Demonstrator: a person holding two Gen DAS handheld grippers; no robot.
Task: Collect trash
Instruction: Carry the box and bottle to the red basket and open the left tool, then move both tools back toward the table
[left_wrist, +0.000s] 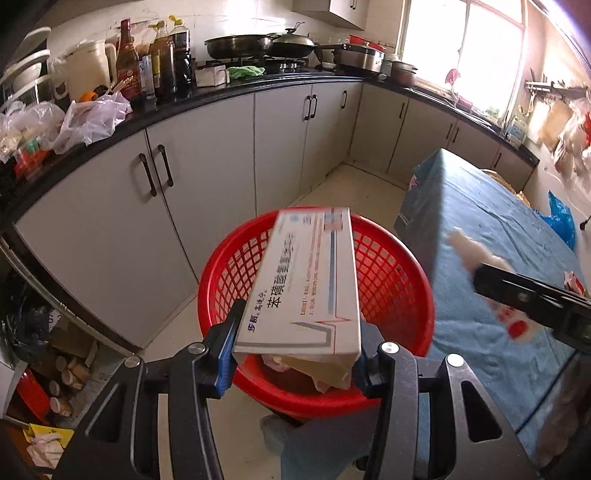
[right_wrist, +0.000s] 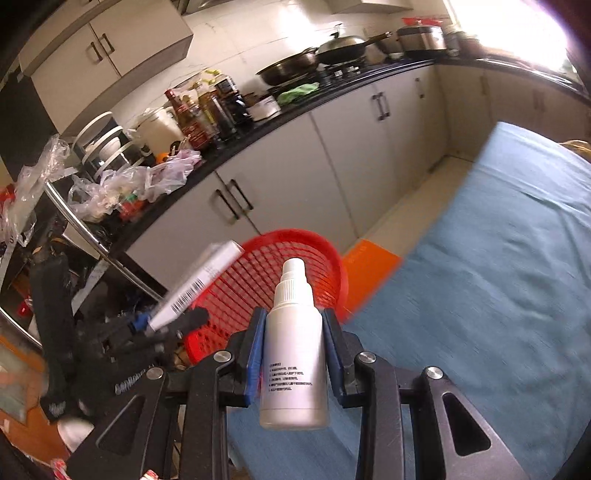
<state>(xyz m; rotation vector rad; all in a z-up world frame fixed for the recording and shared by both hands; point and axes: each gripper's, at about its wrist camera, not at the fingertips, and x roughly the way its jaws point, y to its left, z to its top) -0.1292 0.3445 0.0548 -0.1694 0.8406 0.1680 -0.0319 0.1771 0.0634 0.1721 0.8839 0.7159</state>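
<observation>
The left tongs (left_wrist: 295, 354) pinch a medicine box (left_wrist: 310, 280) directly above the red basket (left_wrist: 402, 266), ready to drop. The right tongs (right_wrist: 293, 354) clamp a white spray bottle (right_wrist: 293, 354), seemingly short of the rim; they must carry on over.

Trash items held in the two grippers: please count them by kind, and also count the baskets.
Medicine box: 1, held by the left gripper
White spray bottle: 1, held by the right gripper
Red basket: 1
Total: 3
</observation>
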